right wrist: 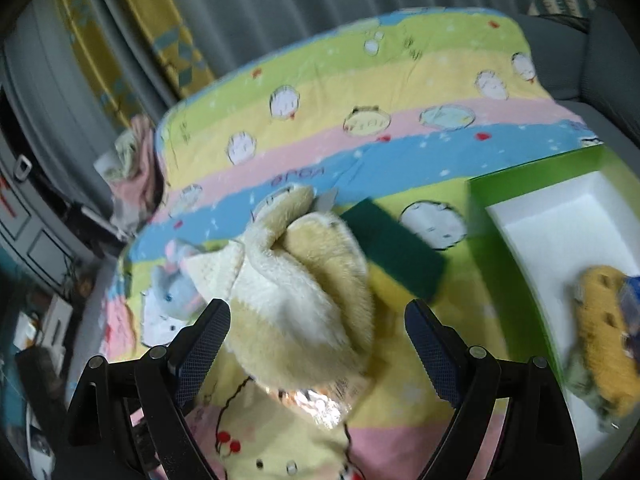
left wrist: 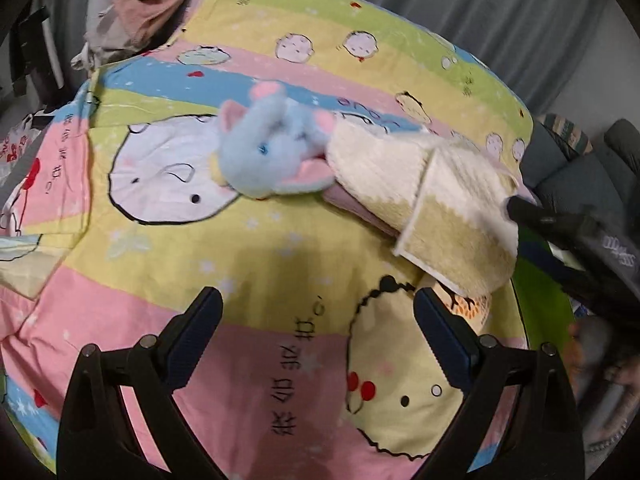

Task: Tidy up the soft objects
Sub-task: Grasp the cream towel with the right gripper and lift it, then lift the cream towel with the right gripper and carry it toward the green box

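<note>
Cream towel (right wrist: 296,292) (folded) near green box (right wrist: 516,184), bedspread (left wrist: 248,264) edge beyond.

- Left tool (left wrist: 318,304) angled downward, jaws spread wide, nothing between the pads.
- Its two dark fingers (left wrist: 192,336) splay out symmetrically from the wrist, tips apart.
- Right tool (right wrist: 318,316) also tilted downward, jaws wide apart, pads pressing on nothing.
- From the left wrist view, the right tool shows as a dark shape off to the right.

I see soft, even indoor light, motion blur smearing the right of both views, dark fisheye-bent corners.
</note>
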`<state>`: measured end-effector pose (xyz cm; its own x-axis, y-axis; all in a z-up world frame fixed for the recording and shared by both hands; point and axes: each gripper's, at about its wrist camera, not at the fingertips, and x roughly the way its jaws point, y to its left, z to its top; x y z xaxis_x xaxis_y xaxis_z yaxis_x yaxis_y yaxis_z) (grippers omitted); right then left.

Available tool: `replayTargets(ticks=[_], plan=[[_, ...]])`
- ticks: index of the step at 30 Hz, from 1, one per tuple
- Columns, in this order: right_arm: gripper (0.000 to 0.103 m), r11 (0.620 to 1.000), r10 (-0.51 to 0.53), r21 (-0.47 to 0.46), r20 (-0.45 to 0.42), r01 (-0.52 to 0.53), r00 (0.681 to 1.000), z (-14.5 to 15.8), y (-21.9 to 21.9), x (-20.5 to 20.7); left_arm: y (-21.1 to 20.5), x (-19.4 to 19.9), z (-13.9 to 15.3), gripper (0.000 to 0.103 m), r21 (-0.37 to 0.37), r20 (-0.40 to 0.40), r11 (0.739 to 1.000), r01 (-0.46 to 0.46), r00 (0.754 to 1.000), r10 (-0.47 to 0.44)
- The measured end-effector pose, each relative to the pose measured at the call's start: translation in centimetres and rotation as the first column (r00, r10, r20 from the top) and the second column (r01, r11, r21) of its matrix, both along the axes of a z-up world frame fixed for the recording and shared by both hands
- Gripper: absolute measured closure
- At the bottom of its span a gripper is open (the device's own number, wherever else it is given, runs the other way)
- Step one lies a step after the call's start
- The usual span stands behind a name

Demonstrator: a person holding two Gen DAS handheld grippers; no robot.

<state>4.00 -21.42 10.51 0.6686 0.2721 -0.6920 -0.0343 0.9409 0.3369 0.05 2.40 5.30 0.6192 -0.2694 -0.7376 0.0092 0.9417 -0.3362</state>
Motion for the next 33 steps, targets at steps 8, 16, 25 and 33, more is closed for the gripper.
replayTargets(ticks=[8,16,25,33], plan=[[0.036,1.000,0.005,-0.015,-0.066,-0.006,0.998,-3.4,1.7,3.7,1.5,0.1,-0.1,0.007,-0.020,-0.005,1.000,-0.019,1.000,0.019],[0.079,0.998,0.034,0.057,0.027,-0.035,0.999,-0.5,0.9,1.4,2.1,-0.2,0.4,0.007,-0.054,-0.003,0.998,-0.033,0.999,0.033],[0.079,0.991,0.102,0.068,0.202,-0.118,0.974,7.2,0.3,-6.4,3.4,-0.6,1.1,0.007,-0.114,-0.002,0.992,-0.054,0.999,0.054],[0.079,0.981,0.173,0.050,0.228,-0.189,0.958,9.8,0.7,-10.5,5.1,-1.1,1.6,0.007,-0.125,-0.001,0.988,-0.093,0.996,0.094]])
